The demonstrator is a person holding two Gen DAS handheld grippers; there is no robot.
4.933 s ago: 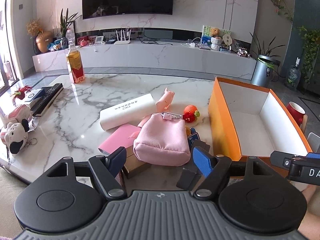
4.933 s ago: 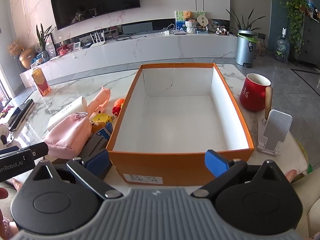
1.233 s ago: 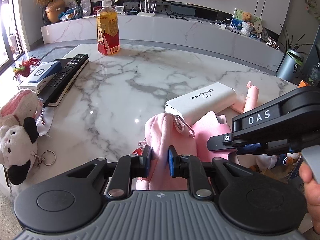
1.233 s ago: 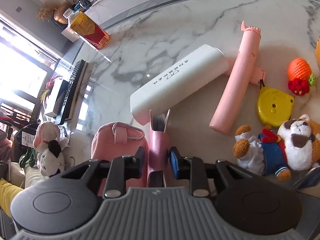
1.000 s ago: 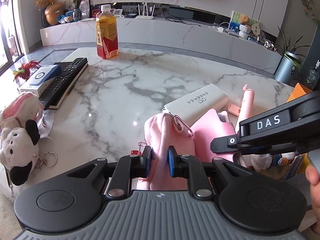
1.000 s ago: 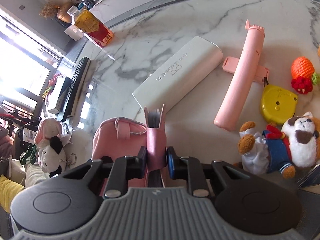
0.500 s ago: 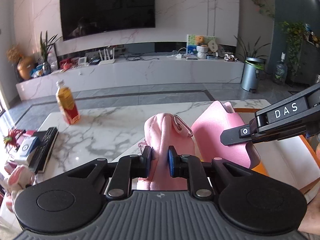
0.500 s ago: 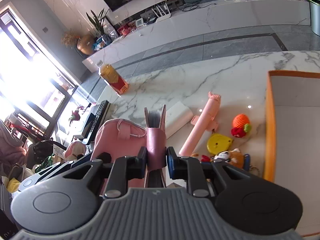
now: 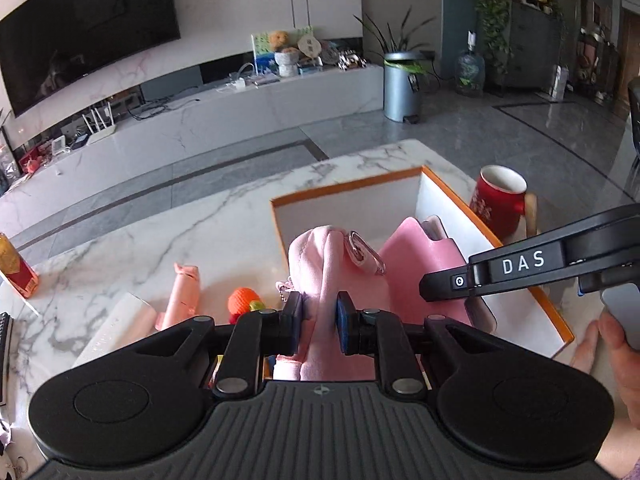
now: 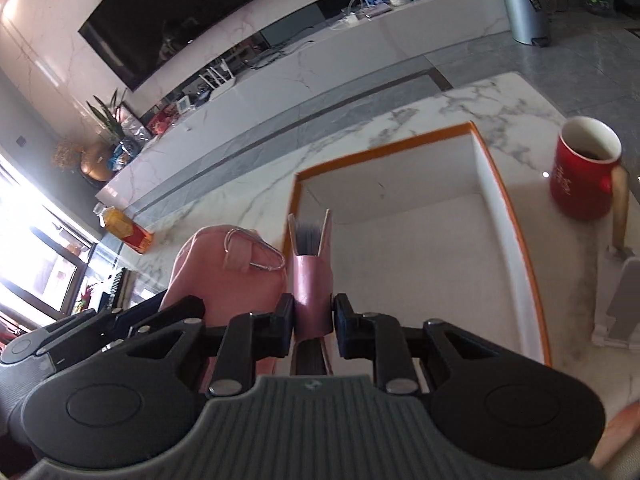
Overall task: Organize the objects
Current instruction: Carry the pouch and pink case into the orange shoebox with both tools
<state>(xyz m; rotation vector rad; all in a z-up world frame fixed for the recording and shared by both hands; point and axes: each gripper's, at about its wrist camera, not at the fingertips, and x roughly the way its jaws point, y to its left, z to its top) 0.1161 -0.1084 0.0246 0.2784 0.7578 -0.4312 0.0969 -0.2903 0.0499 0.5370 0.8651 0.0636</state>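
While your left gripper point(image 9: 319, 320) pinches the pink pouch point(image 9: 320, 264), right gripper point(image 10: 313, 322) clamped on the pink notebook point(image 10: 311, 280), both over the orange box point(image 10: 532, 280).

The box point(image 9: 524, 300) stood on the table point(image 9: 208, 236) near its right edge, the mug point(image 9: 498, 196) just right of it. The pouch point(image 9: 320, 264) and notebook point(image 10: 312, 280) hung side by side over the box's left wall. The bottle point(image 9: 16, 272) stood well left.
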